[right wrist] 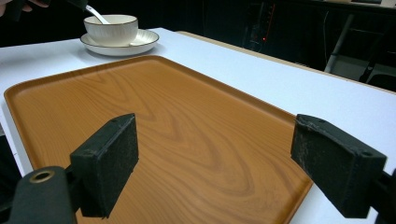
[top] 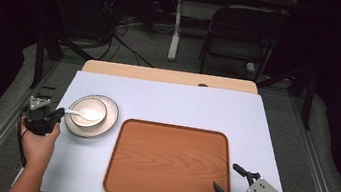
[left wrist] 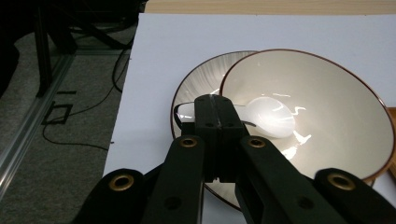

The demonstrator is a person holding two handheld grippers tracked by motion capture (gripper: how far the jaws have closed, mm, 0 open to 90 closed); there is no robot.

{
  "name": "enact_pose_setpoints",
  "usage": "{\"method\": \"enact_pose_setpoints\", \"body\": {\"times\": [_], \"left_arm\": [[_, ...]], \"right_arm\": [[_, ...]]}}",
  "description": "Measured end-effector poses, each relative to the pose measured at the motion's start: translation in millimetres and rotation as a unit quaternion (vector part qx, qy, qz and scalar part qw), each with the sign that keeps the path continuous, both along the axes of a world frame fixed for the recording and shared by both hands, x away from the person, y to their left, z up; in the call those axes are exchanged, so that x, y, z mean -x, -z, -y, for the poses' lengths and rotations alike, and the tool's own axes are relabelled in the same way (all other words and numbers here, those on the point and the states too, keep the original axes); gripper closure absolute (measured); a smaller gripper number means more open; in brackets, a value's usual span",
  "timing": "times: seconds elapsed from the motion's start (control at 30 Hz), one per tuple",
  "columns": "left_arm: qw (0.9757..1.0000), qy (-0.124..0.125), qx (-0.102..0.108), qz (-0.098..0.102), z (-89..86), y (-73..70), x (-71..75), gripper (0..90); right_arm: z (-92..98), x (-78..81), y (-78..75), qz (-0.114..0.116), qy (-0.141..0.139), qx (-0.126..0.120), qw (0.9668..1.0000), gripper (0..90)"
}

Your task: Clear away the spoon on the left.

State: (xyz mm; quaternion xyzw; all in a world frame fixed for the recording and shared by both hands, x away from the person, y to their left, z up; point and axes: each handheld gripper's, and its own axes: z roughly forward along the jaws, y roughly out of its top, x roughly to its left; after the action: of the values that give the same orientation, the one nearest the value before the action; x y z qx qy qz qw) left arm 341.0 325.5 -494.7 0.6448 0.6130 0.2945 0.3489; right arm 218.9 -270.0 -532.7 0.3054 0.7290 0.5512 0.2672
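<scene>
On the white table (top: pixel 182 103), left hand-held gripper (left wrist: pixel 215 105) pinches spoon (left wrist: pixel 266 116)

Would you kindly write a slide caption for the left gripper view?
Left gripper, jaws shut on the white spoon handle, spoon resting in the bowl on its plate.

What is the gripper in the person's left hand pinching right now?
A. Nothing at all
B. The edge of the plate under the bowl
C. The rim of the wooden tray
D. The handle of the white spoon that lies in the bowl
D: in the left gripper view, the left gripper has its jaws closed on the handle of the white spoon, whose scoop rests inside the bowl.
</scene>
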Motion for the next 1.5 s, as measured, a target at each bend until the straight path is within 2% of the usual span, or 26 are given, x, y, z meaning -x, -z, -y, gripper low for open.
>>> {"method": "enact_pose_setpoints", "body": {"times": [0.3,0.6,0.73,0.9,0.93,1.03,1.07,1.1,1.13,1.17,1.2,1.23,1.3,1.33,1.4,1.5], "left_arm": [[0.9999,-0.008,0.007,0.002,-5.3,-0.4,-8.1,90.0],[0.9996,-0.013,0.023,0.004,-8.1,-0.5,-6.5,90.0],[0.9991,-0.014,0.040,0.009,-9.5,-2.7,-3.9,89.5],[0.9983,-0.017,0.054,0.015,-9.1,-5.3,-1.8,82.4],[0.9978,-0.016,0.062,0.016,-8.6,-5.9,-1.6,80.8],[0.9975,-0.018,0.066,0.019,-7.7,-5.8,-1.9,77.3],[0.9969,-0.021,0.072,0.023,-7.1,-5.7,-2.1,70.3],[0.9965,-0.023,0.076,0.026,-7.0,-5.4,-2.3,70.3],[0.9956,-0.028,0.085,0.029,-6.7,-4.6,-3.0,66.6],[0.9956,-0.028,0.085,0.029,-6.7,-4.6,-3.0,64.6],[0.9944,-0.030,0.098,0.027,-6.9,-4.1,-3.4,61.8],[0.9937,-0.033,0.103,0.031,-6.8,-3.1,-4.1,59.9],[0.9933,-0.037,0.105,0.031,-7.0,-2.6,-4.6,57.2],[0.9924,-0.045,0.110,0.032,-7.2,-2.0,-4.9,51.9],[0.9920,-0.048,0.112,0.033,-7.9,-0.9,-5.3,48.3],[0.9915,-0.050,0.116,0.030,-8.9,0.7,-6.1,45.6]], "right_arm": [[-0.2,-0.2,0.0,-0.001,-0.001,0.000,1.0000,14.4],[-0.6,-0.5,0.1,-0.002,-0.001,0.000,1.0000,14.4],[-0.6,-0.4,0.1,-0.002,-0.001,0.000,1.0000,14.4],[-0.5,-0.5,0.1,-0.002,-0.001,0.000,1.0000,14.4],[-0.5,-0.4,0.0,-0.002,-0.001,0.000,1.0000,14.4],[-0.5,-0.4,0.0,-0.002,-0.001,0.000,1.0000,14.4],[-0.5,-0.4,0.0,-0.001,-0.001,0.000,1.0000,14.4],[-0.5,-0.4,0.0,-0.001,-0.001,0.000,1.0000,14.4],[-0.4,-0.2,0.0,-0.002,-0.001,0.000,1.0000,14.4],[-0.4,-0.2,0.0,-0.002,-0.001,0.000,1.0000,14.4],[-0.3,-0.3,0.0,-0.001,-0.001,0.000,1.0000,14.4],[-0.3,-0.2,0.0,-0.002,-0.001,0.000,1.0000,14.4],[-0.3,-0.4,0.0,-0.001,-0.001,0.000,1.0000,14.4],[-0.4,-0.1,0.0,-0.001,-0.001,0.000,1.0000,14.4],[-0.3,-0.2,0.0,0.000,-0.001,0.001,1.0000,14.4],[-0.2,-0.1,0.0,-0.001,-0.001,0.000,1.0000,14.4]]}}
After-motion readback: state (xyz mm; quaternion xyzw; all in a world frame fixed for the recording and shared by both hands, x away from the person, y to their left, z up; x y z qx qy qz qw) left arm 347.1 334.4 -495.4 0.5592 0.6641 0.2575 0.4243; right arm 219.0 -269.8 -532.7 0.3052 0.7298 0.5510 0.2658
